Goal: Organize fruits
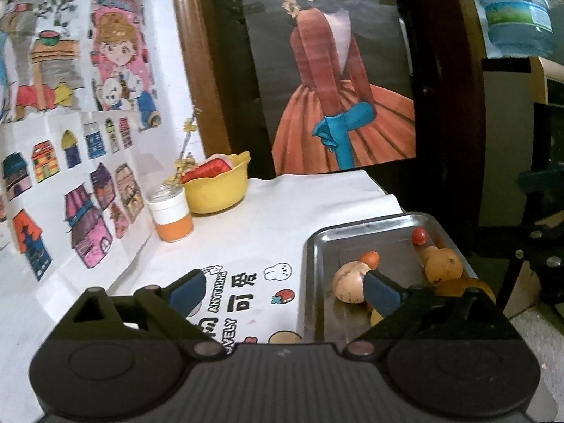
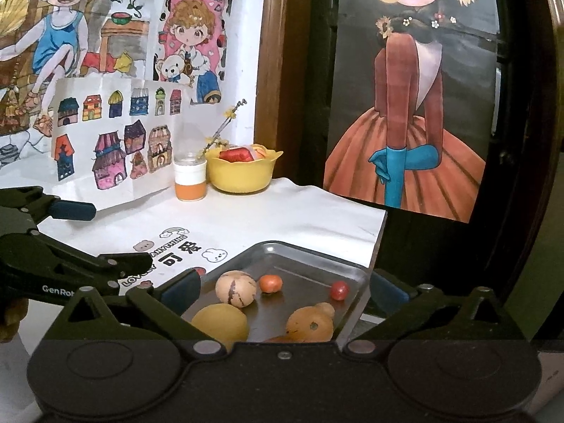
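Fruits lie loose in a metal tray (image 2: 319,257) at the near right corner of the desk (image 2: 268,211). Counted in the right view: a pale round fruit (image 2: 235,288) with a dark streak, a small orange one (image 2: 270,283) just beside it, a small red one (image 2: 339,289) toward the right wall, a yellow fruit (image 2: 220,322) at the near left, and a tan lumpy one (image 2: 310,322) at the near right. None are stacked.

My right gripper (image 2: 282,290) hangs over the tray's near edge, jaws wide, one finger outside each side wall, nothing between them. My left gripper (image 1: 285,290) sits to the left of the tray, jaws wide and empty; its right finger (image 1: 382,289) reaches in over the tray, in front of the pale fruit (image 1: 349,282); contact cannot be judged. Its left finger is over the printed cloth (image 1: 243,282).

At the back of the desk, well apart from the tray, stand a yellow bowl (image 2: 241,174) holding red items and, just beside it, a white-and-orange cup (image 2: 190,179) with a twig in it. Coloured drawings (image 2: 112,141) cover the wall behind.
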`<state>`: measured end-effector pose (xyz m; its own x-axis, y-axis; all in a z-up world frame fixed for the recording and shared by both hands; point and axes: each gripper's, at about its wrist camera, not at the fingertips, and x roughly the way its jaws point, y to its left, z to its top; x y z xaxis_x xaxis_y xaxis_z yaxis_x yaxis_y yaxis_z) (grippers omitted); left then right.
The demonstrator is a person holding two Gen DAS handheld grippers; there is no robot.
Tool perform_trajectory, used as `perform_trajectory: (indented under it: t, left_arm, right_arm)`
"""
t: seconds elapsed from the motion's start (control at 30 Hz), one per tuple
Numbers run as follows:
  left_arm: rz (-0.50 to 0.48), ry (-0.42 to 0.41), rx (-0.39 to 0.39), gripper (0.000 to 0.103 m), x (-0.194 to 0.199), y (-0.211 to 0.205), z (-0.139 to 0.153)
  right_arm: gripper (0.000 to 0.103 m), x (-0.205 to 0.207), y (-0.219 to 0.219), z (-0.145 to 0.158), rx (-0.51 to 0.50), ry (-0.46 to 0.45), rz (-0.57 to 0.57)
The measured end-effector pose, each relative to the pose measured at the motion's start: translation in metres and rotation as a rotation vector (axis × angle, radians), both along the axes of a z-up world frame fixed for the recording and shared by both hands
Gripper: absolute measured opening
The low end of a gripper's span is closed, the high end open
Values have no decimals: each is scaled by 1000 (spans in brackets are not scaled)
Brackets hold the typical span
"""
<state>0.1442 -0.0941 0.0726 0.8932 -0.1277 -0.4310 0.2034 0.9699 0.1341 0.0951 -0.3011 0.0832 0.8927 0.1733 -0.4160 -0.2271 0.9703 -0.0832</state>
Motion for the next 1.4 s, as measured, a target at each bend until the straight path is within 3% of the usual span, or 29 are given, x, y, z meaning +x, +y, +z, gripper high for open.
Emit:
perform_trajectory:
  t: [0.37, 0.67, 1.4]
  left_arm:
    - [87, -29, -77, 102, -27, 23, 1]
    - [97, -36, -105, 103, -53, 28, 0]
    - [153, 24, -172, 103, -99, 45, -21]
  right_arm:
    - [102, -28, 5, 0, 23, -23, -22]
    - [102, -55, 8, -6, 41, -25, -39]
    - [102, -96, 18, -29, 60, 5, -46]
